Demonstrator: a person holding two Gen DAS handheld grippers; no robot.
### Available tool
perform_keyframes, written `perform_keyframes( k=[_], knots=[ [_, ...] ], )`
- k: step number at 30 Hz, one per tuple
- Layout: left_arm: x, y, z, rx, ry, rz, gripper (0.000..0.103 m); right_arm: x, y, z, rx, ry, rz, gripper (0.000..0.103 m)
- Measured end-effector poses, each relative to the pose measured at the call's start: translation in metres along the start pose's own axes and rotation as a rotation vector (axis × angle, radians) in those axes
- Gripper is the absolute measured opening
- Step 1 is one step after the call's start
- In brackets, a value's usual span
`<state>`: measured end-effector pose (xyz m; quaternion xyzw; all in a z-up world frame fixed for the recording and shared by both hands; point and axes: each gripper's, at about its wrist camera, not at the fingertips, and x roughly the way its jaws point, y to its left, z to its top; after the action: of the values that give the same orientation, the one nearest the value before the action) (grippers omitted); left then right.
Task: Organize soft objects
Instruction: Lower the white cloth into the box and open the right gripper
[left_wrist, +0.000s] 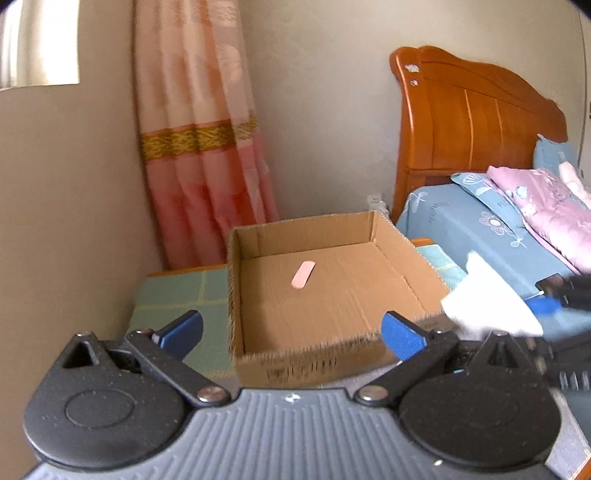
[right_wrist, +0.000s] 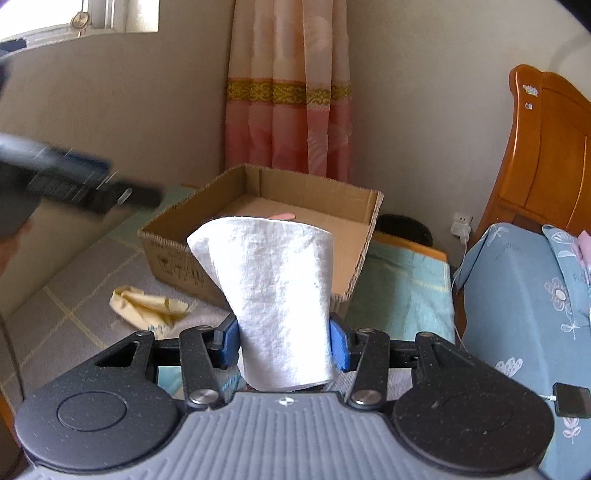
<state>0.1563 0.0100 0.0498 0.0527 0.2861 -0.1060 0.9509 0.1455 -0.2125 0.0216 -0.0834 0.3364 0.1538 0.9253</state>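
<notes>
A shallow cardboard box stands on a checked mat, with a small pink strip lying on its floor. My left gripper hangs open and wide at the box's near wall, with nothing between its blue pads. My right gripper is shut on a folded white cloth, which stands up between its pads in front of the box. The same white cloth shows at the right of the left wrist view. A crumpled pale yellow cloth lies on the mat left of the right gripper.
A pink curtain hangs behind the box. A wooden bed with blue bedding and a pink quilt stands to the right. A wall socket and a dark round object sit beyond the box. A phone lies on the bed.
</notes>
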Motion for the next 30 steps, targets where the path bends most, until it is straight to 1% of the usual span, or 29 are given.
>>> perform_keyframes(
  k=[4, 8, 11, 16, 18, 19, 20, 21, 22, 24, 27, 30],
  knots=[
    [-0.018, -0.007, -0.021, -0.004, -0.008, 0.022, 0.103, 0.006, -0.005, 0.019, 0.026, -0.003, 0.011, 0.053],
    [-0.032, -0.011, -0.039, -0.007, -0.016, 0.043, 0.102, 0.026, -0.01, 0.045, 0.038, 0.003, 0.006, 0.053],
    [-0.037, -0.012, -0.049, -0.018, -0.009, 0.053, 0.102, 0.049, -0.014, 0.068, 0.049, 0.028, -0.002, 0.053],
    [-0.039, -0.014, -0.065, -0.034, 0.032, 0.072, 0.102, 0.096, -0.023, 0.102, 0.053, 0.057, -0.018, 0.054],
    [-0.038, -0.013, -0.069, -0.041, 0.047, 0.079, 0.102, 0.114, -0.026, 0.113, 0.055, 0.064, -0.033, 0.061],
    [-0.038, -0.012, -0.07, -0.044, 0.05, 0.082, 0.102, 0.123, -0.029, 0.117, 0.063, 0.059, -0.051, 0.077],
    [-0.039, -0.011, -0.072, -0.048, 0.052, 0.085, 0.102, 0.129, -0.03, 0.12, 0.072, 0.055, -0.068, 0.096],
    [-0.039, -0.01, -0.072, -0.051, 0.052, 0.088, 0.102, 0.136, -0.032, 0.121, 0.074, 0.053, -0.081, 0.1],
    [-0.04, -0.01, -0.072, -0.053, 0.052, 0.089, 0.102, 0.14, -0.034, 0.121, 0.079, 0.053, -0.085, 0.102],
    [-0.04, -0.008, -0.072, -0.053, 0.051, 0.091, 0.102, 0.143, -0.037, 0.12, 0.097, 0.09, -0.066, 0.102],
    [-0.039, -0.008, -0.073, -0.053, 0.05, 0.091, 0.102, 0.134, -0.038, 0.116, 0.093, 0.077, -0.072, 0.103],
    [-0.041, -0.009, -0.074, -0.048, 0.051, 0.084, 0.102, 0.117, -0.039, 0.111, 0.101, 0.068, -0.053, 0.103]
  ],
)
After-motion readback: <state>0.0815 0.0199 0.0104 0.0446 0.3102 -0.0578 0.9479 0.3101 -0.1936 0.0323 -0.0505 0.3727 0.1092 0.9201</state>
